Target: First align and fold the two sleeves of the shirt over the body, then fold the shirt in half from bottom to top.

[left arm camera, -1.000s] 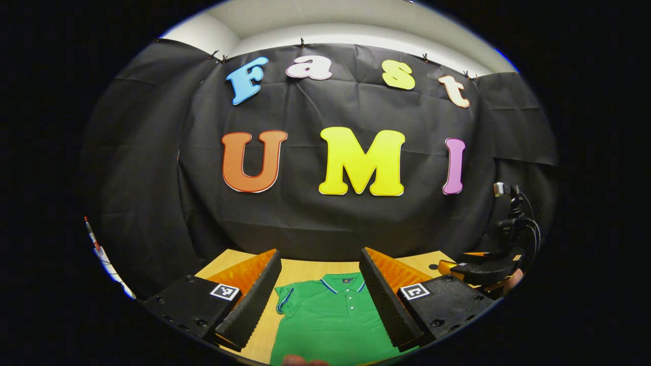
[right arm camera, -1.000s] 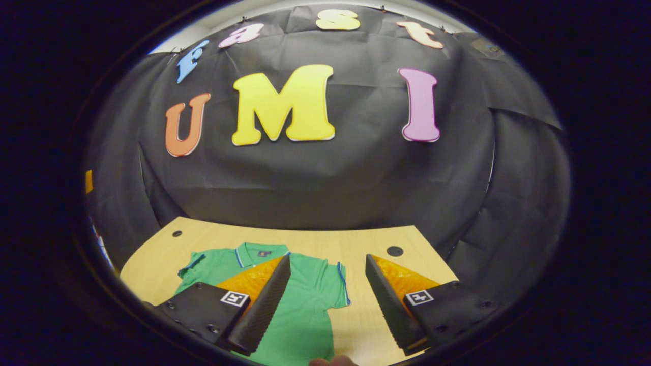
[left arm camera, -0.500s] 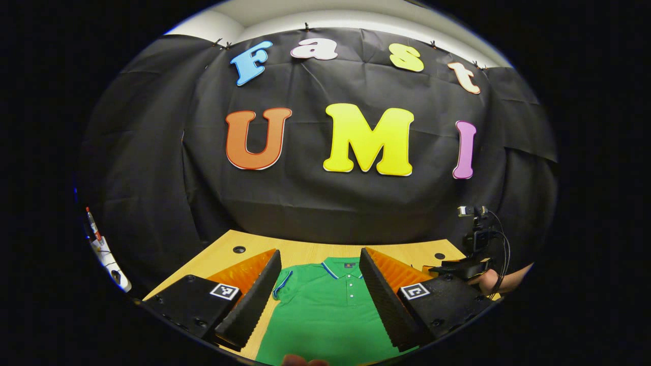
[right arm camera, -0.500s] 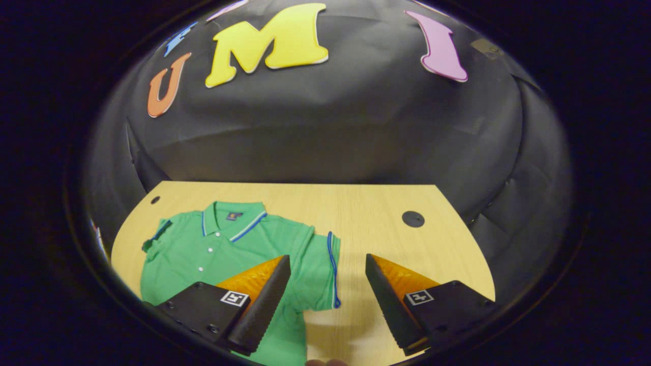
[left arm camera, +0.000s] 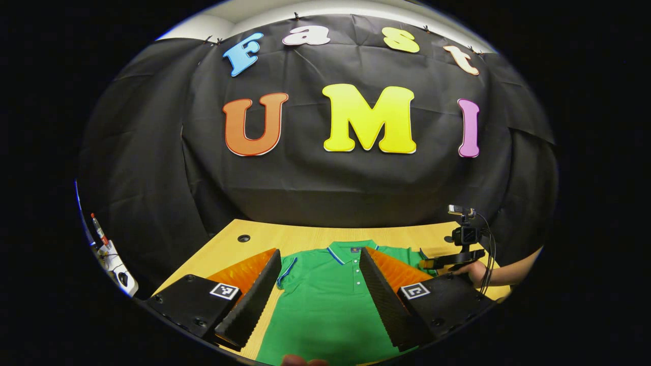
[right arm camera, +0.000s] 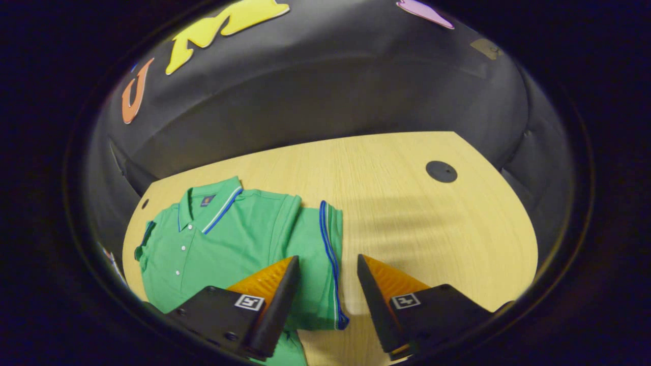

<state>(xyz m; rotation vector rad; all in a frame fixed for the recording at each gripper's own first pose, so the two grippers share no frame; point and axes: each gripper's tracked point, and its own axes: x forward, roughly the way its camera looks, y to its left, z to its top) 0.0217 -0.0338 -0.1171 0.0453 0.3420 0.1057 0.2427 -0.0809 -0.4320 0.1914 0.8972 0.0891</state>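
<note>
The right gripper (right arm camera: 323,284) has dipped toward the green short-sleeved polo shirt (right arm camera: 229,239), flat on the pale wooden worktop (right arm camera: 417,229), jaws spread astride its blue-trimmed sleeve cuff (right arm camera: 329,254). The left gripper (left arm camera: 318,279) hovers released over the chest, so the sleeve fold looks about to begin.

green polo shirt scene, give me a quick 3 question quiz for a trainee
1. True or false: the right gripper is shut on the shirt's sleeve.
2. Which edge of that sleeve lies between the right gripper's open fingers? A) the blue-striped cuff B) the collar C) the bottom hem
3. Fill in: the shirt lies flat on the wooden ____, sleeves not yet folded.

Key: 1 false, it is open, with no sign of pinching. 2 A. 3 table.
</note>
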